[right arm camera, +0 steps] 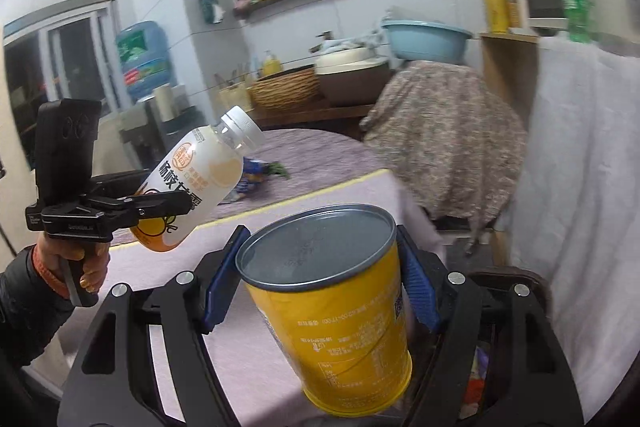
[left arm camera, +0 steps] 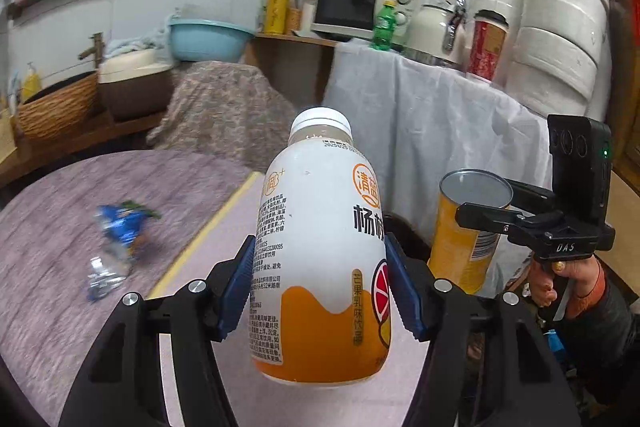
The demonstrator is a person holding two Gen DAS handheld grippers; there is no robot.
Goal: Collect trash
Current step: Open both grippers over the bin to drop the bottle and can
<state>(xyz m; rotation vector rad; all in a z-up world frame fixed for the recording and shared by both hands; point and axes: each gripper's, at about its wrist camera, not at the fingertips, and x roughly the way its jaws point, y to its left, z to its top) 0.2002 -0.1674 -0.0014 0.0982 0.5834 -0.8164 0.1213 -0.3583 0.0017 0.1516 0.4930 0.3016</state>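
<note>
The person held a gripper in each hand, and both were raised above the bench (left arm camera: 80,267), which was covered with a purple cloth. The left gripper (left arm camera: 320,291) was closed on a white and orange drink bottle (left arm camera: 320,247); its blue pads pressed on the two sides of the bottle at about the middle of its body, and the white cap was on top. From the right wrist view the same bottle (right arm camera: 192,179) was tilted, with the cap pointing up and to the right, and the person's left hand (right arm camera: 80,267) was around the handle under it. The right gripper (right arm camera: 320,291) was closed on a yellow can (right arm camera: 344,331) with a grey metal end turned toward the camera; the pads held it near that end. In the left wrist view the can (left arm camera: 464,243) stood just beside the bottle, at its right, not touching it. One crumpled blue wrapper (left arm camera: 120,227) lay on the bench, well apart from both grippers, and next to it a clear crumpled piece of plastic (left arm camera: 104,275); both looked blurred. Behind the bench I saw a blue basin (left arm camera: 208,39), a wicker basket (left arm camera: 56,107), a microwave (left arm camera: 360,7) and a green bottle (left arm camera: 386,25) on a higher surface.
</note>
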